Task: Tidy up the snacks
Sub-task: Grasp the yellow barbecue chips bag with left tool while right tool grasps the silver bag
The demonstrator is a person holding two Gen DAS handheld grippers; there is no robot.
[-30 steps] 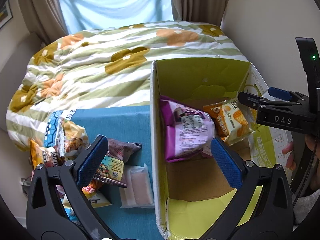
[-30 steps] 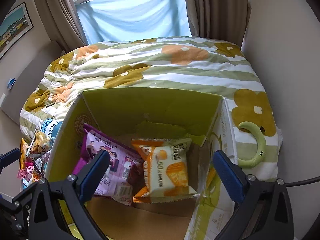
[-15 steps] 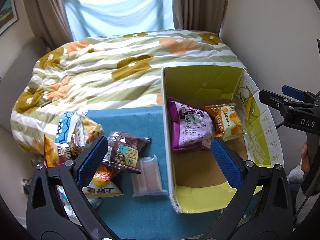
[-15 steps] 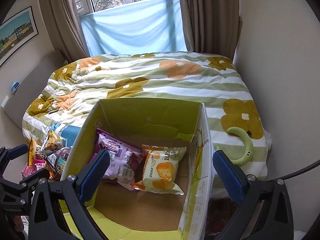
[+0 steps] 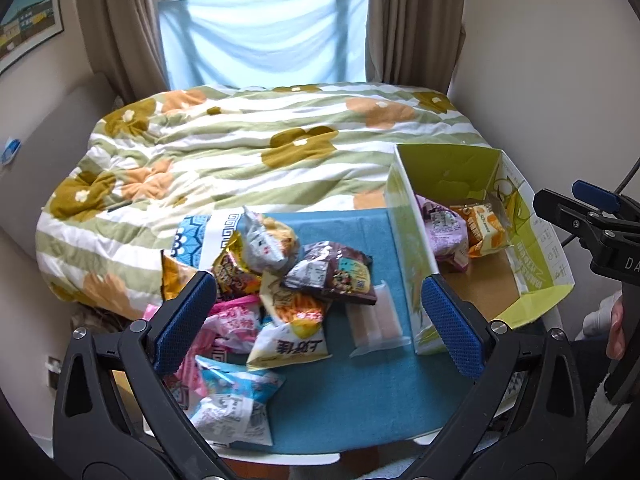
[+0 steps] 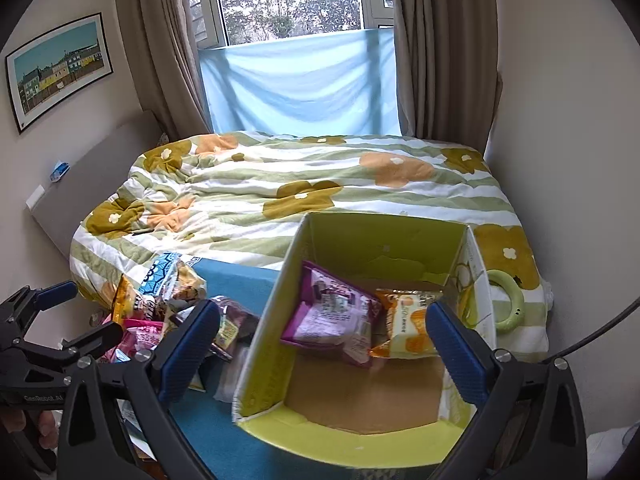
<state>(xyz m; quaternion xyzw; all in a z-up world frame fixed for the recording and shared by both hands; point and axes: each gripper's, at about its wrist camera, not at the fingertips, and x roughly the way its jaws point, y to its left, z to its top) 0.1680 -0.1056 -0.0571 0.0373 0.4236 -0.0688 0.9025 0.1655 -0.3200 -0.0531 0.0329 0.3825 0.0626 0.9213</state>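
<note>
A green cardboard box (image 5: 412,240) (image 6: 264,344) stands open on a blue cloth (image 5: 352,392). Inside lie a purple snack bag (image 5: 442,228) (image 6: 332,316) and an orange snack bag (image 5: 482,228) (image 6: 408,330). A pile of loose snack packets (image 5: 276,280) (image 6: 160,312) lies left of the box, with a dark brown packet (image 5: 332,272) on top and a clear flat packet (image 5: 376,318) beside the box wall. My left gripper (image 5: 316,324) is open and empty above the pile. My right gripper (image 6: 320,352) is open and empty above the box.
A bed with a flowered green-striped quilt (image 5: 248,152) lies behind the cloth. A green ring toy (image 6: 508,300) rests on the quilt right of the box. A wall is close on the right. Curtains and a window are at the back.
Both grippers have pulled back and up from the box, so more of the room shows. The left one has swung left over the snack pile. Both stay open and empty.
</note>
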